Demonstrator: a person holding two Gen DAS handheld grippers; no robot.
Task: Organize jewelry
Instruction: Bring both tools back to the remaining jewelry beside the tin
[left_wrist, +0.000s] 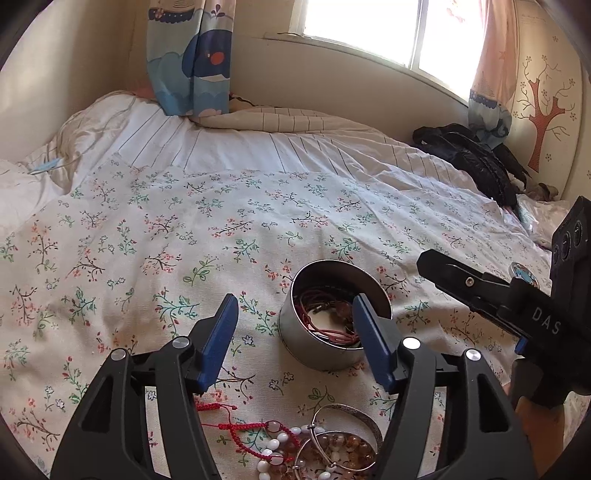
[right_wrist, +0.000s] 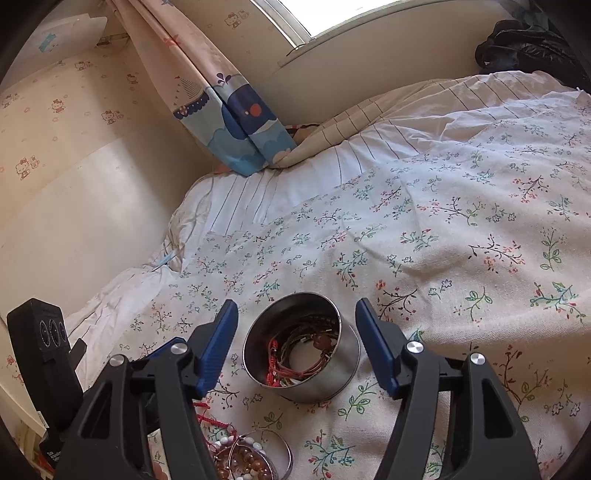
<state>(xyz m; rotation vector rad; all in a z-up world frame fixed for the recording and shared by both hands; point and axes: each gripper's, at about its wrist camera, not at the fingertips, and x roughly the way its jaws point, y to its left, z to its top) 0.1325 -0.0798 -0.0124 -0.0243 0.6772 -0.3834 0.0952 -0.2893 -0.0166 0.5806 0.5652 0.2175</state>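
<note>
A round metal tin (left_wrist: 325, 325) (right_wrist: 301, 349) stands on the floral bedspread and holds several red and brown cord bracelets (right_wrist: 295, 354). My left gripper (left_wrist: 295, 310) is open; its right finger overlaps the tin's mouth and nothing is between the pads. My right gripper (right_wrist: 297, 315) is open too, its blue fingers on either side of the tin without touching it. A loose pile of jewelry (left_wrist: 314, 446) (right_wrist: 247, 458) lies near me: a red braided cord, white and amber bead bracelets, silver bangles. In the left wrist view the right gripper's black body (left_wrist: 517, 302) reaches in from the right.
The floral bedspread (left_wrist: 184, 240) covers the bed, with a striped quilt behind it. A dark jacket (left_wrist: 476, 158) lies at the far right by the wall. Curtains (left_wrist: 188, 55) hang below the window. The left gripper's black housing (right_wrist: 44, 354) shows at the left edge.
</note>
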